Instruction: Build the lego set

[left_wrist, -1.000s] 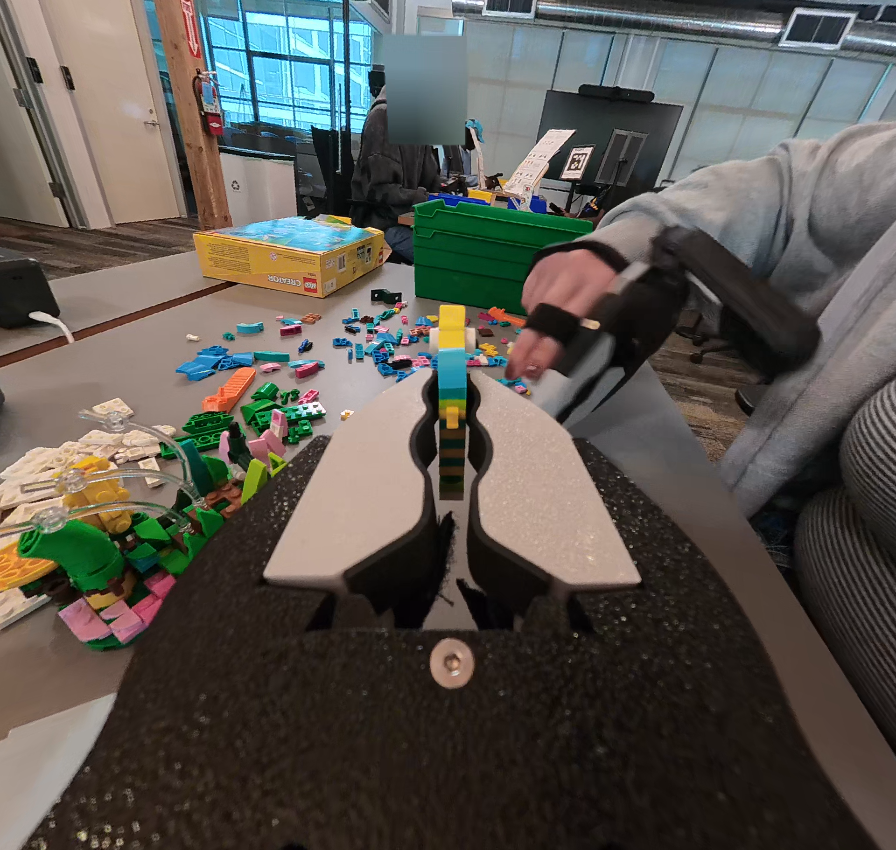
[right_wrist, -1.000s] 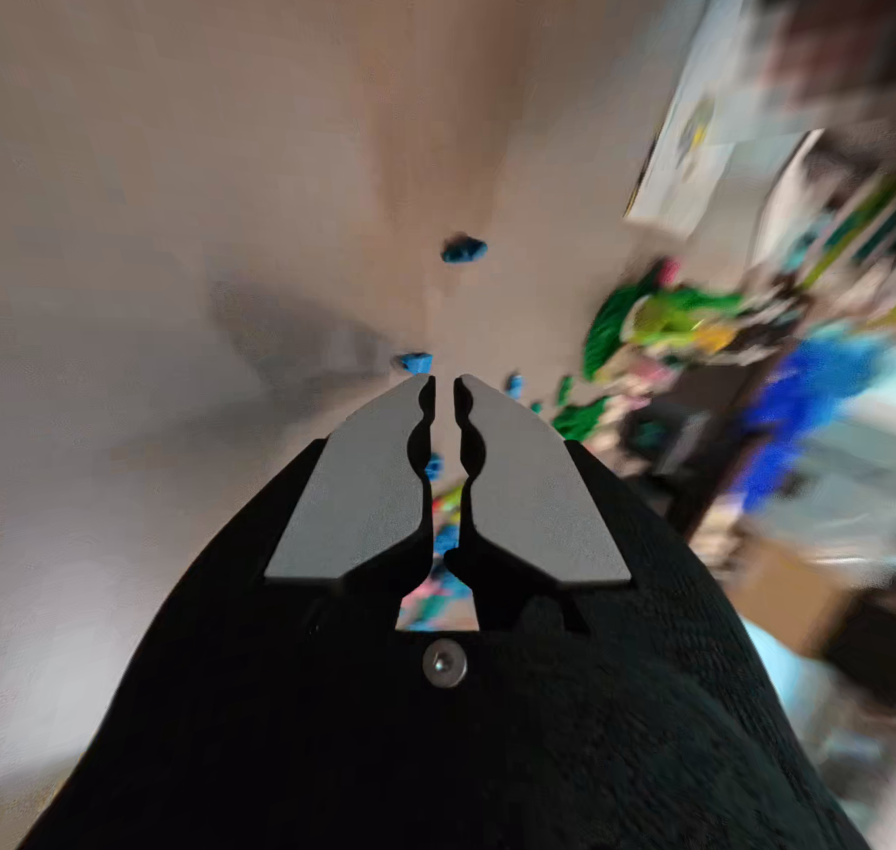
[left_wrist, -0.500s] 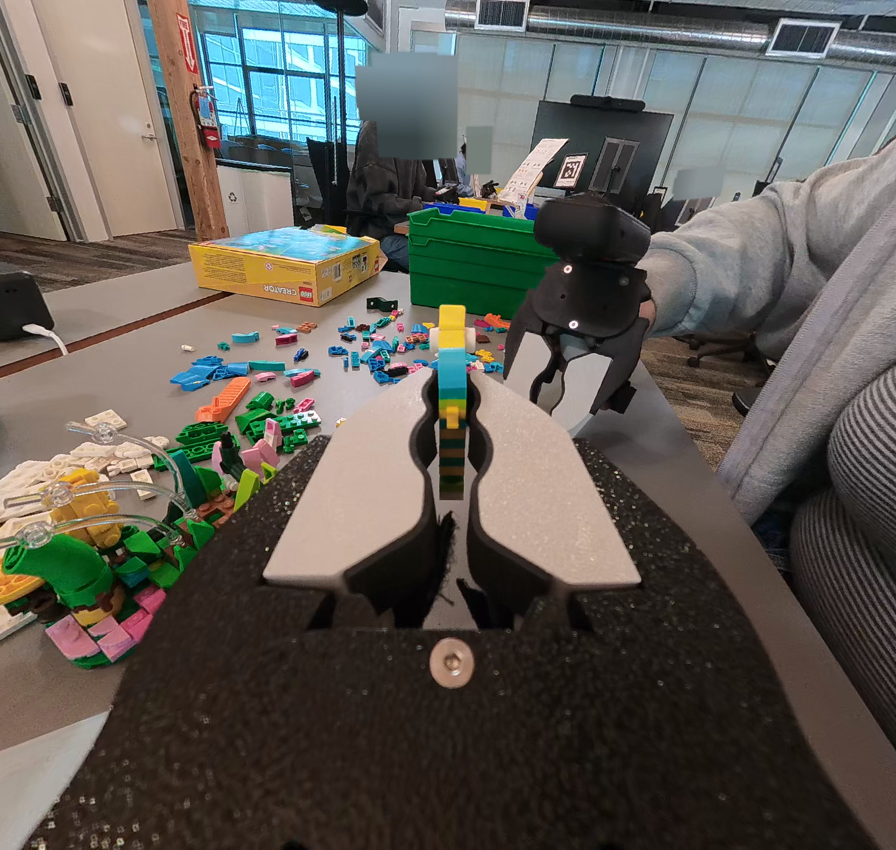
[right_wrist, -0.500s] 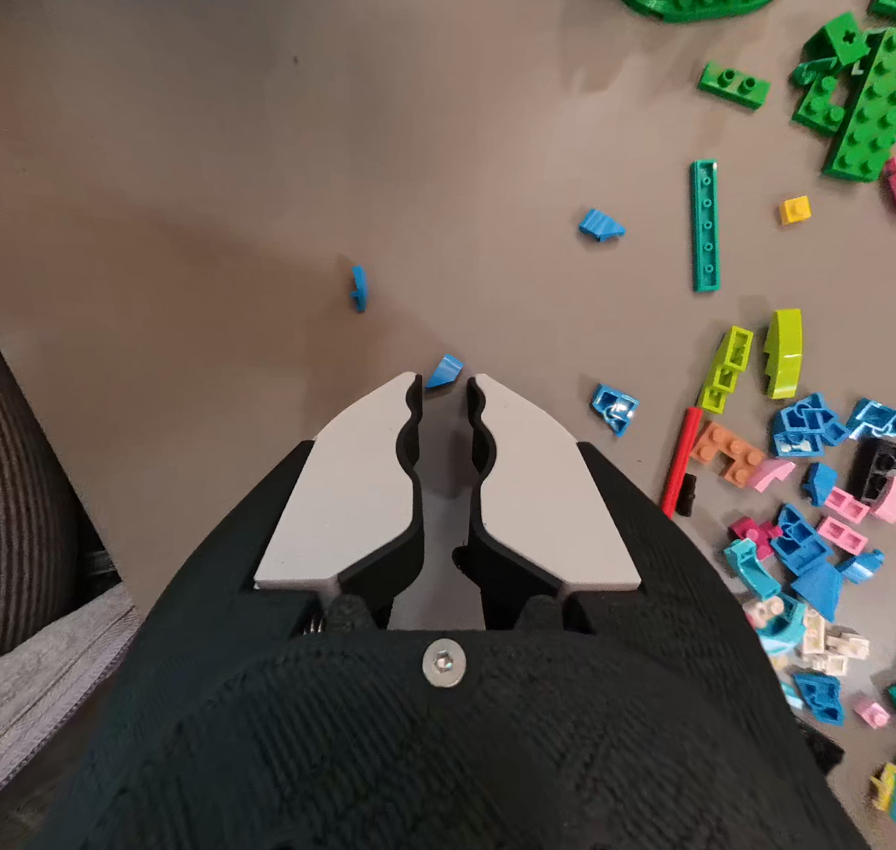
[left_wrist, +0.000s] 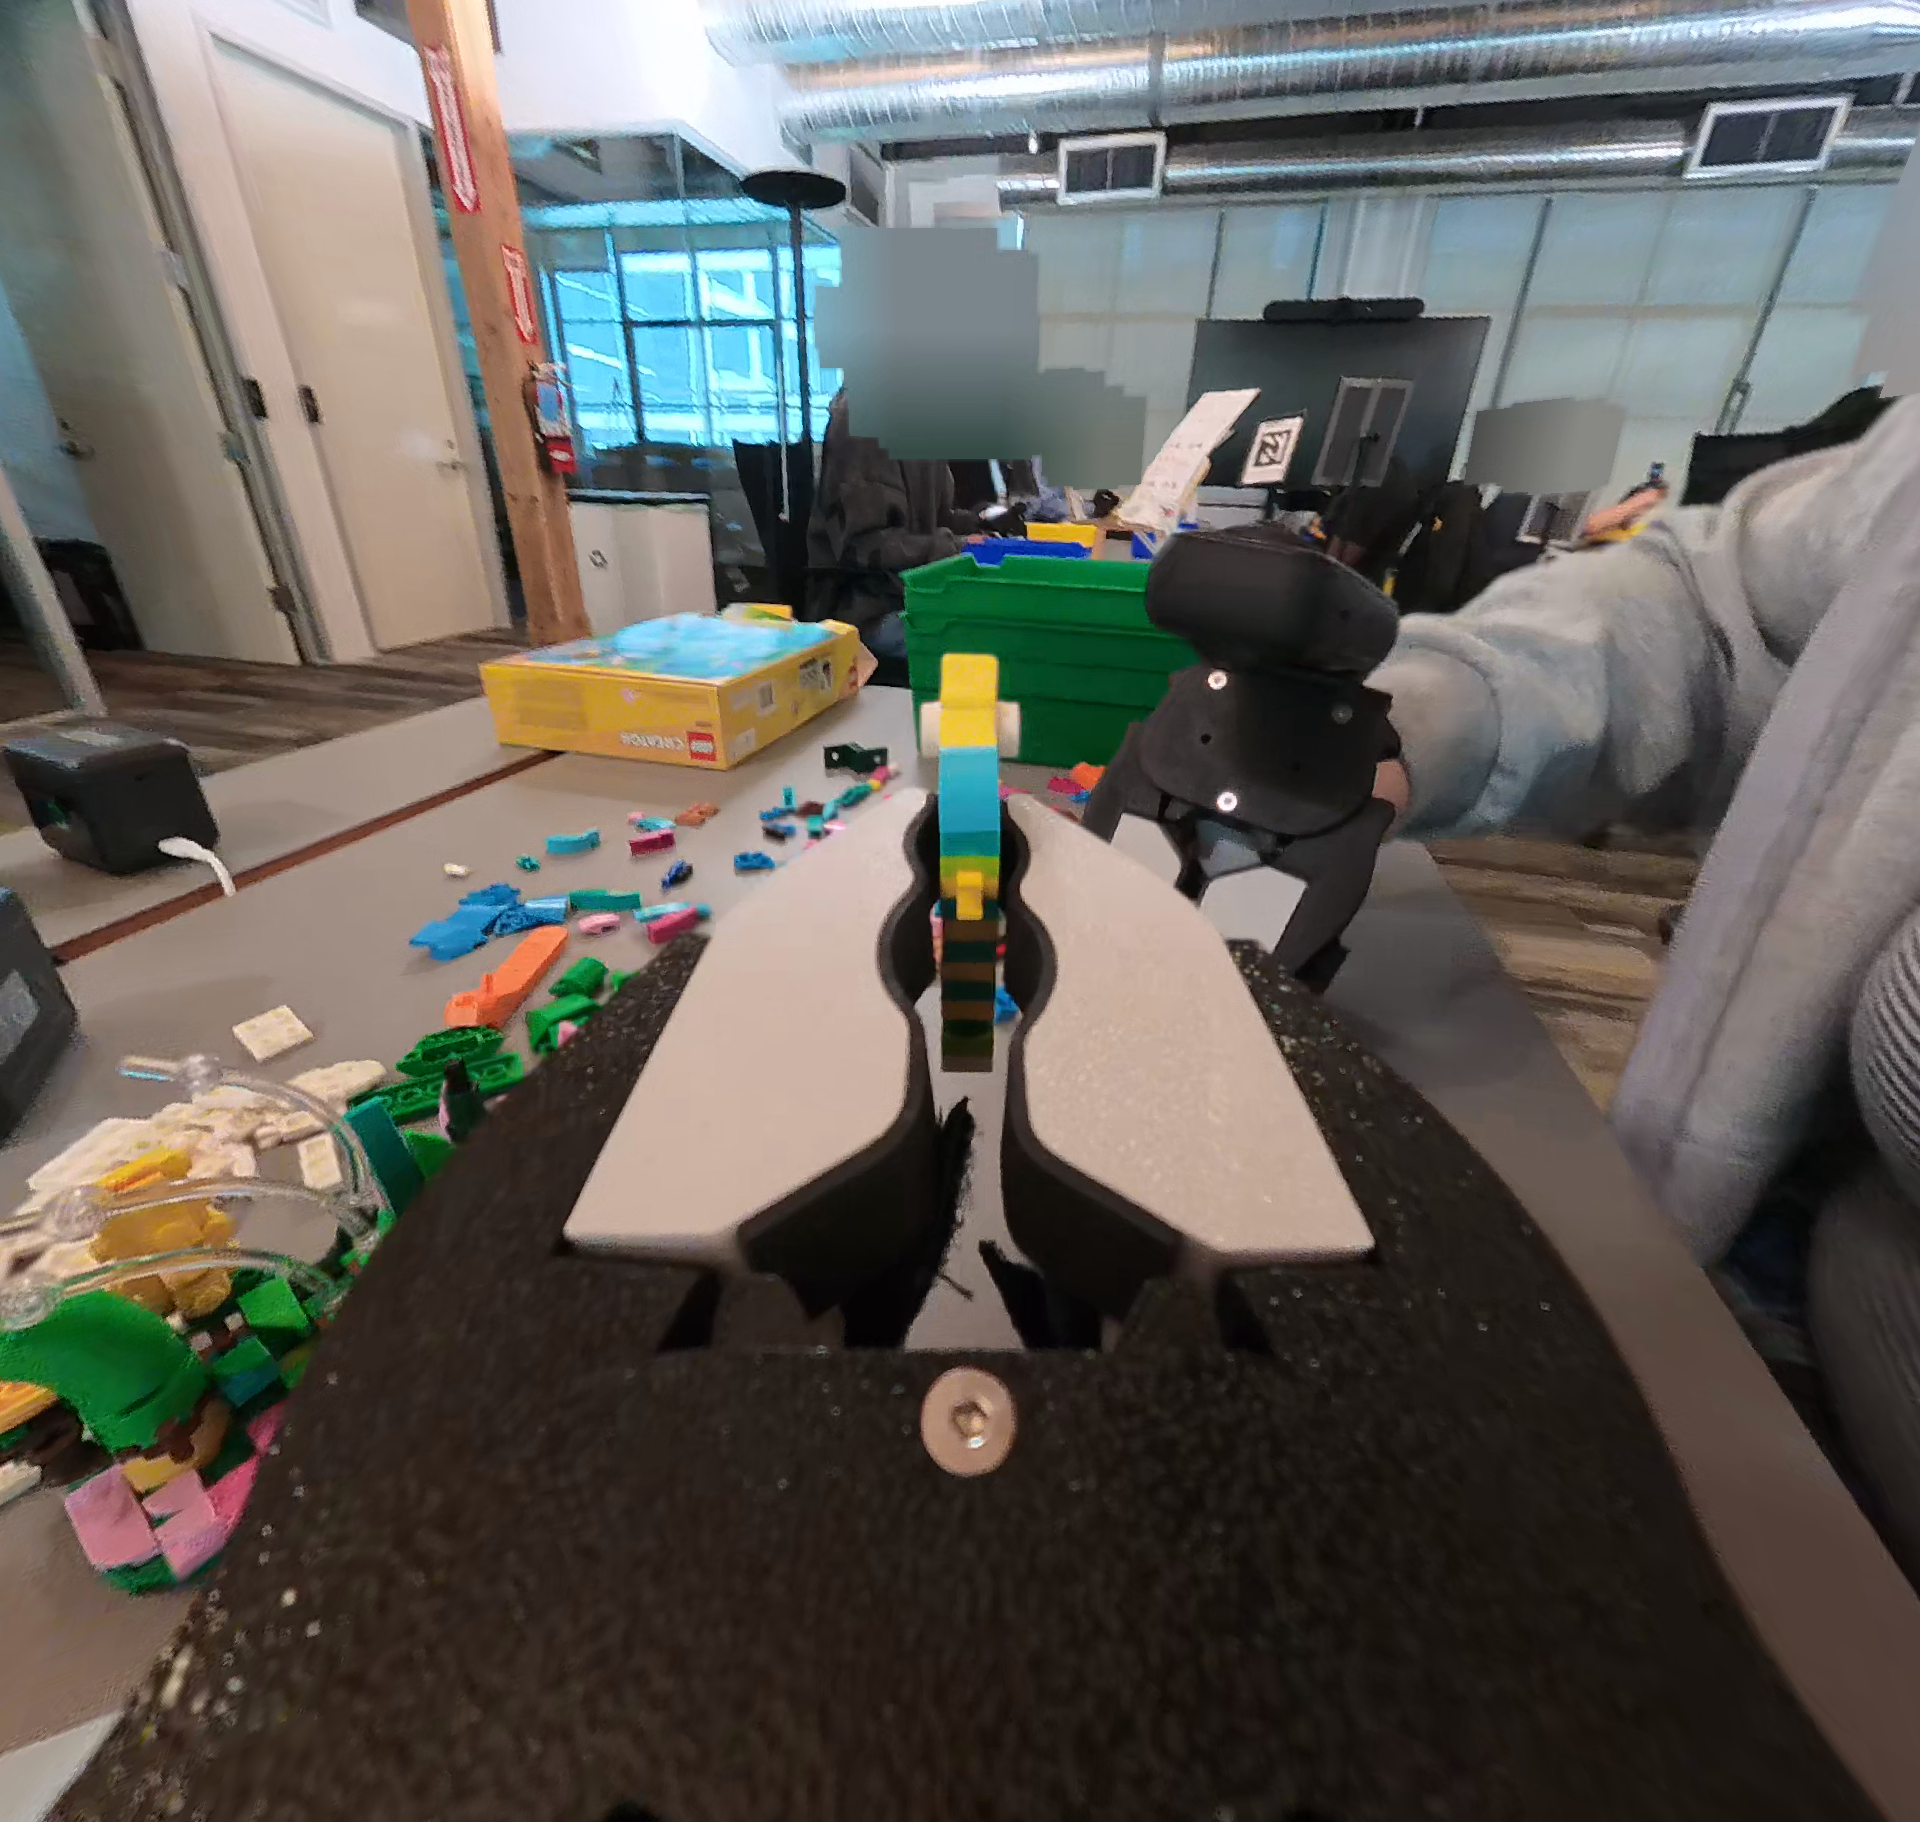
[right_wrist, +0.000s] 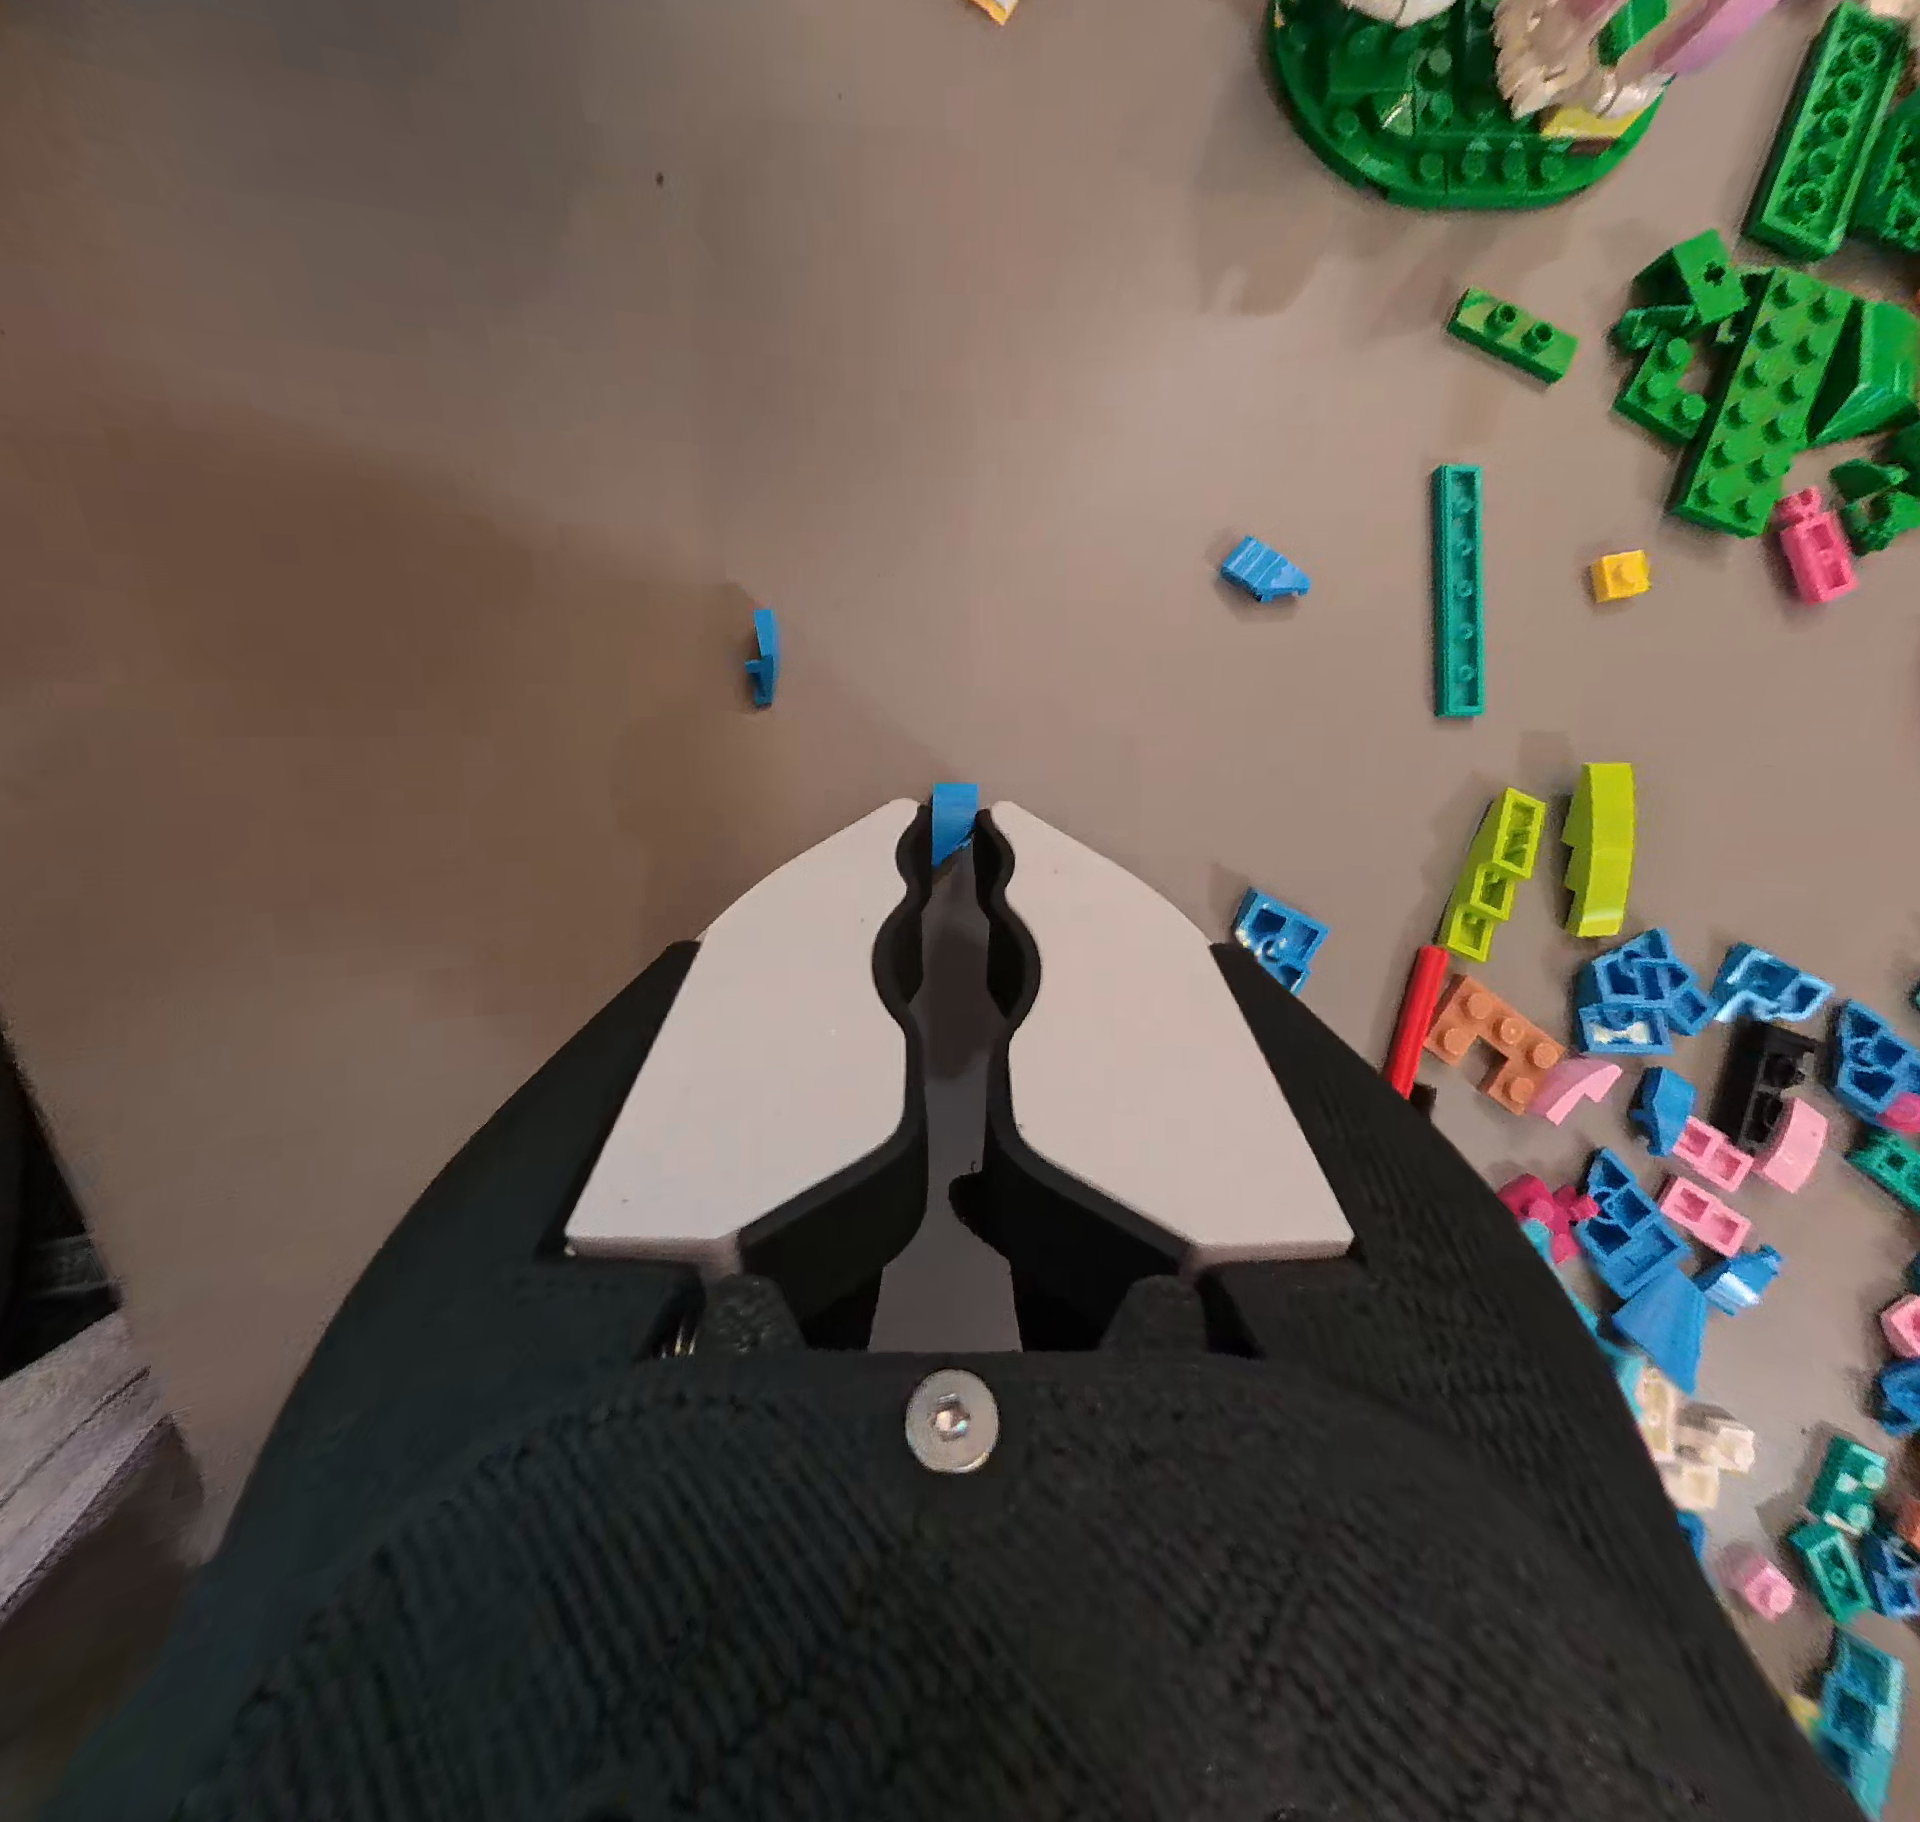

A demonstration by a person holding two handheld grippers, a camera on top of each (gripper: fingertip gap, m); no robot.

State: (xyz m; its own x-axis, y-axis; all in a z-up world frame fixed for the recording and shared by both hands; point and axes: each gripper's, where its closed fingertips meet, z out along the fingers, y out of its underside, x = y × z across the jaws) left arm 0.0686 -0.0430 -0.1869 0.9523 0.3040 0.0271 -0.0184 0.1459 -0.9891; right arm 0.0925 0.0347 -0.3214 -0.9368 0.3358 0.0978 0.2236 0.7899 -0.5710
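Note:
My left gripper [left_wrist: 966, 837] is shut on a tall thin lego stack [left_wrist: 967, 837], yellow on top, then light blue, then green and brown stripes, held upright above the grey table [left_wrist: 343, 951]. My right gripper [right_wrist: 954, 816] points down at the table and is shut on a small blue slope piece [right_wrist: 952, 820] at its fingertips. The right gripper also shows in the left wrist view [left_wrist: 1262, 785], just right of the stack. Another small blue piece [right_wrist: 764, 656] lies on the table beyond the right gripper.
Loose bricks lie scattered at the right [right_wrist: 1704, 1097]. A built green round base with pink and white parts [right_wrist: 1475, 79] stands at the far right. A yellow lego box [left_wrist: 675, 692], green bins [left_wrist: 1039, 650] and a partly built model [left_wrist: 135, 1357] sit on the table. Across from one pair of fingers to the other is roughly 15 cm. My right tips are about 25 cm from the partly built model [left_wrist: 135, 1357], my left tips only 20 cm.
My right gripper has swung down to the table and closed on the small blue slope piece that lay just ahead of its tips. The left gripper has stayed almost still, holding the stack.

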